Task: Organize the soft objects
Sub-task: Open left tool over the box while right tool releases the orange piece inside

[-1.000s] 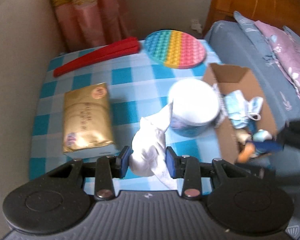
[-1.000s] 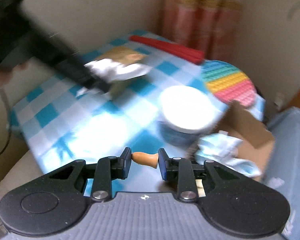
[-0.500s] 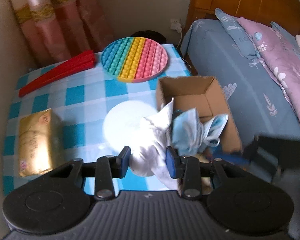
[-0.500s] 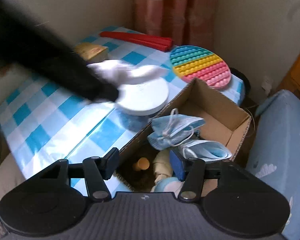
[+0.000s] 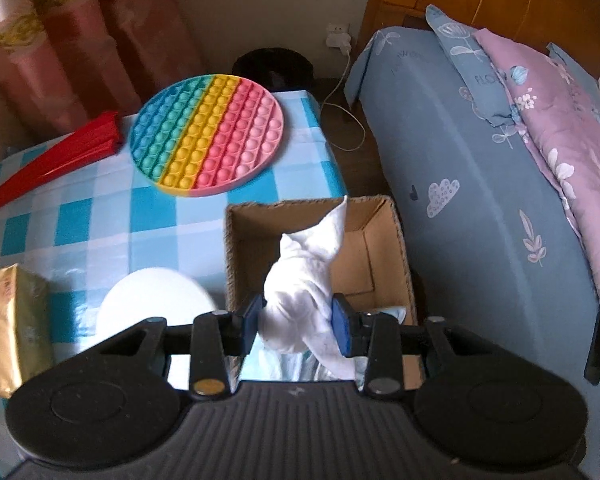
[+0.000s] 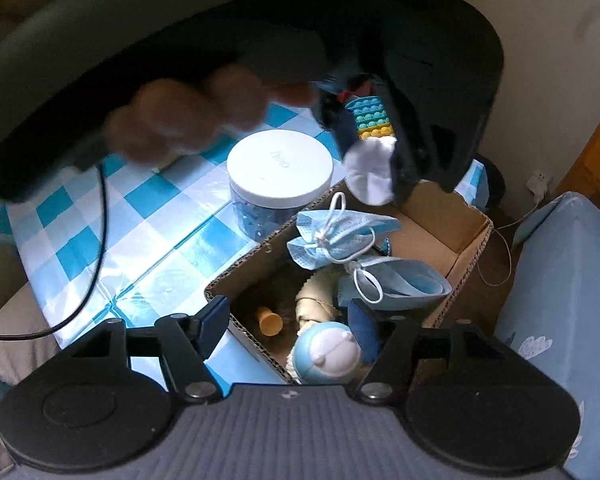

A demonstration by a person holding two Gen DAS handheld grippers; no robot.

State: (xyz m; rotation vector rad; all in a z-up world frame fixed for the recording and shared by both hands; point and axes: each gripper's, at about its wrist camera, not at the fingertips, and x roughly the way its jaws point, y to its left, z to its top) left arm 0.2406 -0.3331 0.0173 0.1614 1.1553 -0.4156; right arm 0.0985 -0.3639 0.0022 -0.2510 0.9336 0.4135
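— Step in hand?

— Carrying a soft item to the box. Left gripper (image 5: pixel 298 322) pinched on a white crumpled cloth (image 5: pixel 306 280), low centre of the left wrist view, hanging over the open cardboard box (image 5: pixel 392 236). From the right wrist view, same cloth (image 6: pixel 370 172) at upper centre, above the box's far end (image 6: pixel 474 216), apart from what lies inside.

— And the right gripper (image 6: pixel 286 320)?

— Spread wide, holding nothing, low in its frame over the near end of the box.

— Already in the box?

— Two blue face masks (image 6: pixel 340 236) with white loops, a pale blue and white toy (image 6: pixel 328 356), a small orange piece (image 6: pixel 270 320). Far end mostly bare cardboard.

— Next move, at a guess?

— Lower over that bare far end, then open the jaws and let go. Probably worth dropping low enough that the trailing corner falls inside and not over the wall.

— Look of the cloth?

— White, bunched at the pads, one pointed corner sticking up toward centre frame, a tail drooping below the right pad. Limp and light by the look, likely to slump on release.

— Left on the checked tablecloth (image 5: pixel 80 216)?

— Rainbow pop mat (image 5: pixel 208 130) upper centre, red folded fan (image 5: pixel 52 160) upper left, gold packet (image 5: pixel 8 320) at left edge, white-lidded jar (image 6: pixel 280 168) beside the box.
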